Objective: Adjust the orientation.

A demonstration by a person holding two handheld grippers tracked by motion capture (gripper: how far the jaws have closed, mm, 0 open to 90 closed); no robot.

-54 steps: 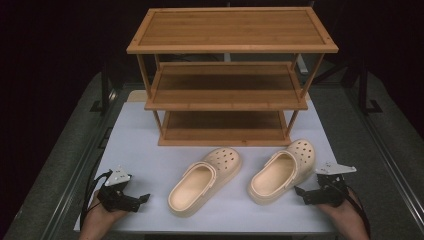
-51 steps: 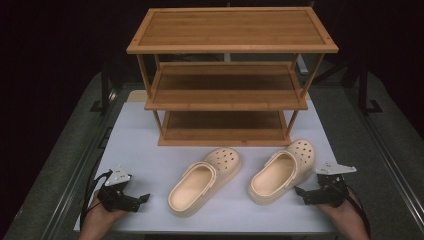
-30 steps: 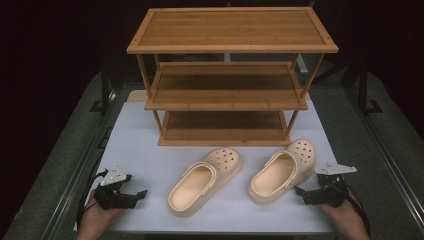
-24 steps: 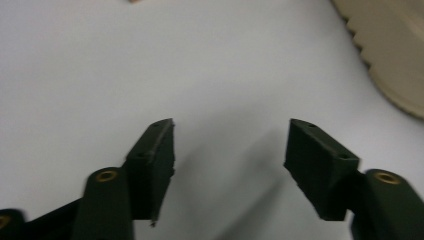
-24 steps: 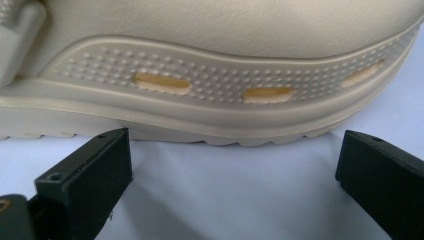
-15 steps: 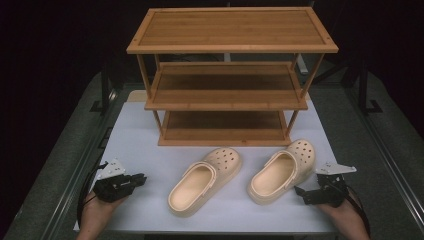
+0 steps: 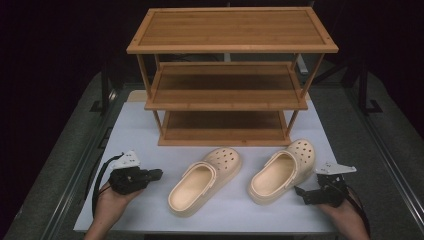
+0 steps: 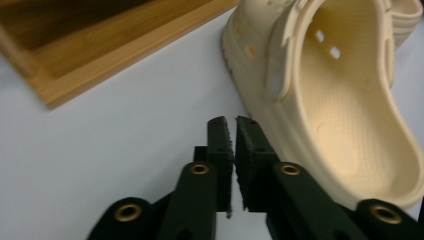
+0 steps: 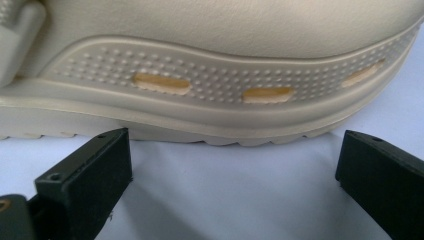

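Two beige clogs lie on the white table top (image 7: 135, 135), toes toward the rack. My left gripper (image 7: 159, 173) hovers left of the left clog (image 7: 202, 182), pointing at it. In the left gripper view its jaws (image 8: 230, 122) are shut with nothing between them, just short of the clog's side (image 8: 340, 100). My right gripper (image 7: 298, 191) rests low at the heel side of the right clog (image 7: 282, 170). Its jaws (image 9: 235, 150) stand wide open, and the clog's sole edge (image 9: 225, 60) is just beyond the tips, not touched.
A three-tier bamboo shoe rack (image 7: 227, 90) stands behind the clogs, its shelves bare; its bottom edge (image 8: 100, 55) is near the left gripper. Dark floor and metal rails flank the table. A person's hands hold both grippers at the near edge.
The left gripper has risen off the table and shifted toward the left clog, and its jaws have gone from open to shut. The right gripper and both clogs have stayed put.
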